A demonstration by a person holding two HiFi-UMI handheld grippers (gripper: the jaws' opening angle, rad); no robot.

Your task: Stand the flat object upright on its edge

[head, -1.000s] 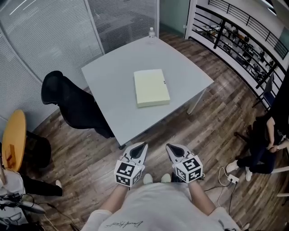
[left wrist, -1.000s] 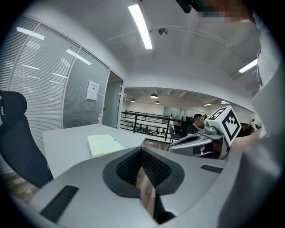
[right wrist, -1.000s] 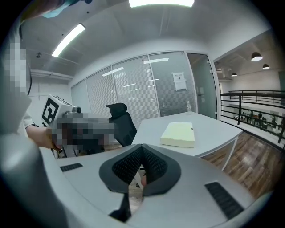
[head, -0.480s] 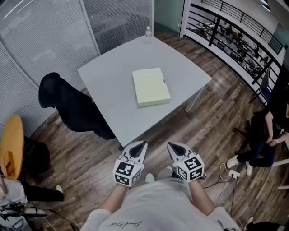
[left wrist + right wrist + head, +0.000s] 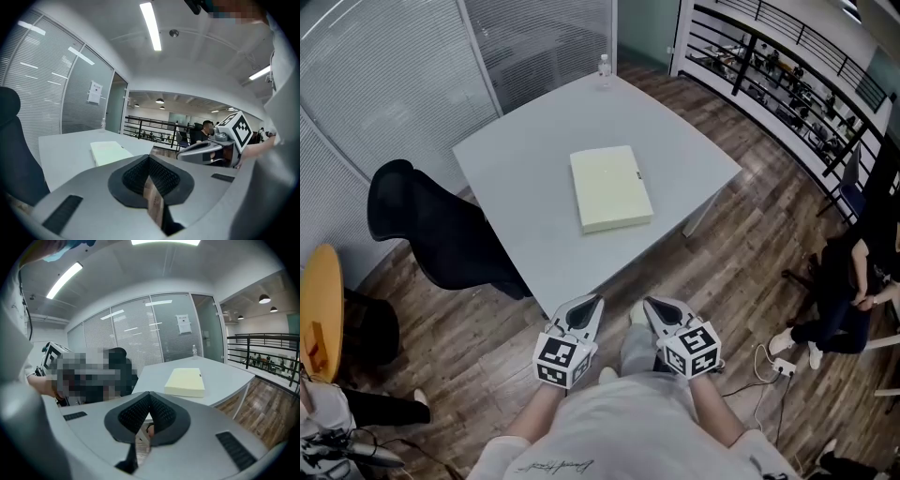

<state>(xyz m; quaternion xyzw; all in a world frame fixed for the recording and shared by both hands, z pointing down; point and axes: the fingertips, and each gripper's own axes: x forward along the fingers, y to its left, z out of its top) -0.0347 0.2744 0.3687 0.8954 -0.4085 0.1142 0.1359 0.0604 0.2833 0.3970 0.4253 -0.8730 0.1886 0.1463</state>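
Pad (image 5: 611, 187) is lying flat on the desk (image 5: 534, 169), too far to reach, so left gripper (image 5: 595, 301) and right gripper (image 5: 650, 303) are hanging closed, empty.

grey table (image 5: 525, 178) on a wood-plank floor (image 5: 750, 244); black office chair (image 5: 431, 234) at its left edge; small clear bottle (image 5: 604, 67) at its far corner. blinds-covered glass partitions (image 5: 384, 66) behind; black railing (image 5: 787, 84) upper right; seated person (image 5: 848, 291) at right; orange round top (image 5: 321, 300) far left.

Office: blind-covered glass partitions (image 5: 384, 84), black swivel chair (image 5: 431, 234), grey table (image 5: 516, 169), strip ceiling lights (image 5: 151, 26).
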